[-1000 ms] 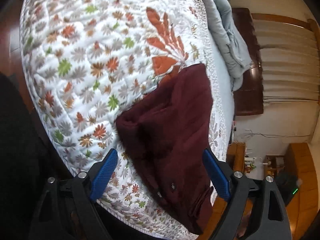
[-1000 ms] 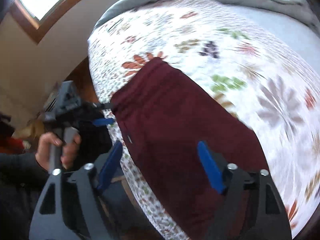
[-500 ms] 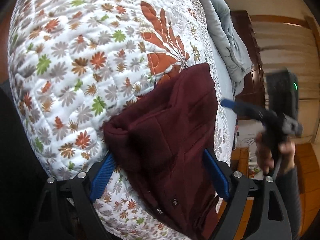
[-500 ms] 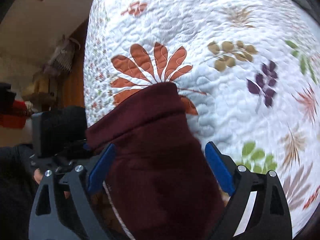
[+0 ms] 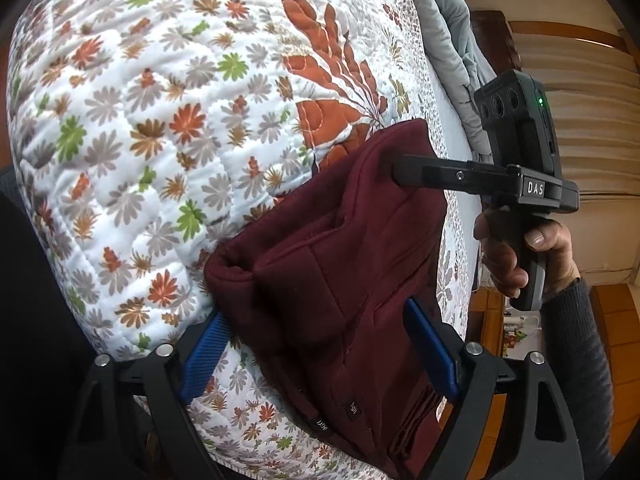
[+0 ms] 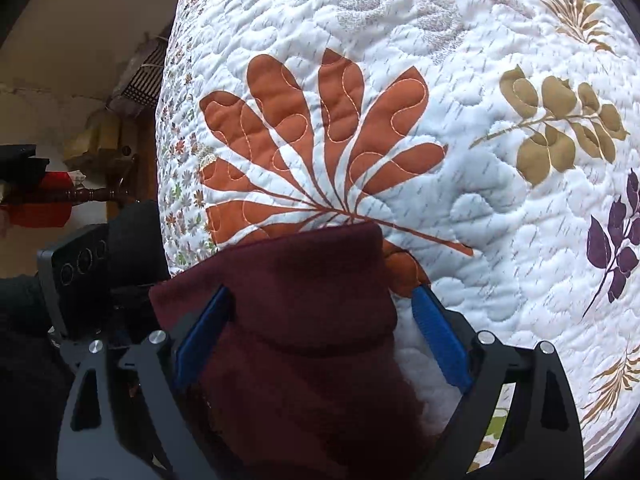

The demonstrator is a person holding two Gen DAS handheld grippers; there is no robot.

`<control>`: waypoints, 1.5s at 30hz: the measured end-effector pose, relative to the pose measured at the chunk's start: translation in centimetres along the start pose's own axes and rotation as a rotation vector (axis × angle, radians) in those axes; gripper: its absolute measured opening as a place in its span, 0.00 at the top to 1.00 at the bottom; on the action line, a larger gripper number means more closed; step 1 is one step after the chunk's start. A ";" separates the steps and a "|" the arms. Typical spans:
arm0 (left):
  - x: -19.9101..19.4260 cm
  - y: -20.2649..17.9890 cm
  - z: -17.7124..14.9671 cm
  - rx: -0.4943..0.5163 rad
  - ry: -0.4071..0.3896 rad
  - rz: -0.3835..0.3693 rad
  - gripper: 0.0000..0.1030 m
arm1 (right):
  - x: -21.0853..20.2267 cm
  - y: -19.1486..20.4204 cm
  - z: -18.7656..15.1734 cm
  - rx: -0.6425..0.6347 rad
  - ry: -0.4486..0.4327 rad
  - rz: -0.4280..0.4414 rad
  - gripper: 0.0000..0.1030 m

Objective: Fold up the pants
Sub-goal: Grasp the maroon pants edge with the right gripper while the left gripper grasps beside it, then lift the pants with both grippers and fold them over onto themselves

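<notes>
Left wrist view: The folded maroon fleece pants (image 5: 340, 280) lie near the edge of the bed, on the white quilted bedspread with a leaf-and-flower print (image 5: 140, 120). Two small black labels (image 5: 338, 416) are sewn on the pants near the lower edge; their lettering is too small to read. The left hand-held gripper (image 5: 320, 356) has its blue-padded jaws standing wide apart on either side of the pants, not pressing on the fabric. The right hand-held gripper (image 5: 404, 170) enters from the right, held by a hand (image 5: 516, 252) in a dark knit sleeve; white letters "DAS" are readable on its black body, and a green lamp is lit on its camera block. Its finger tip lies at the far end of the pants. One second ago this gripper was not in this view. A grey blanket (image 5: 448, 52) lies at the far side of the bed.

Right wrist view: The right hand-held gripper (image 6: 320, 332) has just been opening its jaws; they stand apart, with the folded end of the pants (image 6: 304, 320) between them, unclamped. A large orange leaf motif (image 6: 320, 140) lies just beyond the pants. One second ago this view showed the full length of the pants from farther away. The left hand-held gripper (image 6: 76, 272) shows at the left edge.
</notes>
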State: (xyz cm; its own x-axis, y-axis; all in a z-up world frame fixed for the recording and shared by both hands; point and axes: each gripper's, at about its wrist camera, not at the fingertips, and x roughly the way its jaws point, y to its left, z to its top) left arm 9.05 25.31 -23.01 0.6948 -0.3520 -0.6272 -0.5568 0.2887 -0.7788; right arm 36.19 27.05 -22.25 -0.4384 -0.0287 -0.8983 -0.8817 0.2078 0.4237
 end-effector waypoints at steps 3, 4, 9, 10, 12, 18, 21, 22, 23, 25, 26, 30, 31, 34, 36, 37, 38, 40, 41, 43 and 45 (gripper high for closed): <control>0.1 0.0 0.2 0.007 0.007 0.017 0.31 | -0.1 0.0 -0.1 0.012 0.001 0.030 0.36; 0.0 0.0 0.4 0.007 0.009 0.023 0.40 | -0.4 -0.1 -0.2 0.017 0.002 0.036 0.41; -0.3 -0.3 0.9 0.048 0.005 0.037 0.57 | -1.5 1.4 -0.7 0.008 -0.016 -0.011 0.61; -0.5 -0.5 0.8 0.059 0.000 0.039 0.59 | -1.8 1.8 -0.9 0.006 -0.021 -0.021 0.63; -0.9 -1.5 0.7 0.102 -0.019 0.044 0.62 | -2.6 2.8 -1.2 -0.001 -0.036 -0.043 0.65; -2.3 -4.6 0.1 0.218 -0.072 0.021 0.67 | -5.8 4.9 -3.1 -0.011 -0.092 -0.114 0.68; -3.0 -5.9 -0.2 0.259 -0.089 0.009 0.67 | -7.4 5.9 -4.2 -0.014 -0.126 -0.147 0.71; -3.2 -6.3 -0.4 0.269 -0.093 0.005 0.68 | -7.8 6.2 -4.5 -0.013 -0.137 -0.157 0.72; -3.4 -6.8 -0.5 0.281 -0.098 0.002 0.68 | -8.5 6.7 -5.0 -0.015 -0.151 -0.171 0.73; -3.7 -7.6 -0.7 0.302 -0.105 -0.005 0.68 | -9.5 7.5 -5.9 -0.021 -0.172 -0.193 0.74; -4.0 -8.0 -0.9 0.315 -0.109 -0.007 0.68 | -10.1 7.8 -6.4 -0.022 -0.182 -0.204 0.74; -4.7 -9.5 -1.9 0.356 -0.118 -0.021 0.68 | -12.0 8.9 -8.3 -0.031 -0.213 -0.240 0.75; -4.9 -9.8 -2.2 0.367 -0.120 -0.024 0.69 | -12.4 9.2 -8.8 -0.035 -0.223 -0.253 0.76; -5.5 -11.2 -2.9 0.405 -0.127 -0.034 0.69 | -13.8 10.1 -10.3 -0.041 -0.247 -0.280 0.76; -5.5 -12.1 -3.1 0.423 -0.130 -0.039 0.69 | -14.4 10.7 -11.1 -0.043 -0.261 -0.298 0.77; -5.8 -12.3 -3.5 0.435 -0.131 -0.042 0.69 | -14.7 10.9 -11.5 -0.045 -0.270 -0.306 0.77; -6.0 -12.8 -3.7 0.449 -0.133 -0.047 0.69 | -15.1 11.3 -12.0 -0.046 -0.280 -0.318 0.77; -6.4 -13.5 -4.2 0.472 -0.133 -0.056 0.69 | -15.8 11.7 -12.9 -0.042 -0.297 -0.336 0.77; -6.5 -13.9 -4.4 0.487 -0.134 -0.060 0.69 | -16.3 12.1 -13.7 -0.039 -0.308 -0.350 0.77; -7.0 -14.8 -5.1 0.513 -0.133 -0.067 0.69 | -17.0 12.5 -14.6 -0.032 -0.323 -0.365 0.77; -7.4 -15.7 -5.8 0.544 -0.135 -0.075 0.69 | -17.9 13.0 -15.8 -0.026 -0.342 -0.387 0.78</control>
State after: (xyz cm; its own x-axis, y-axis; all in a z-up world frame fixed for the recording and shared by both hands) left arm 10.04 18.19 -6.16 0.7952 -0.2828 -0.5364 -0.2137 0.6972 -0.6843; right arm 29.83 14.79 1.17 -0.0010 0.2231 -0.9748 -0.9740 0.2206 0.0515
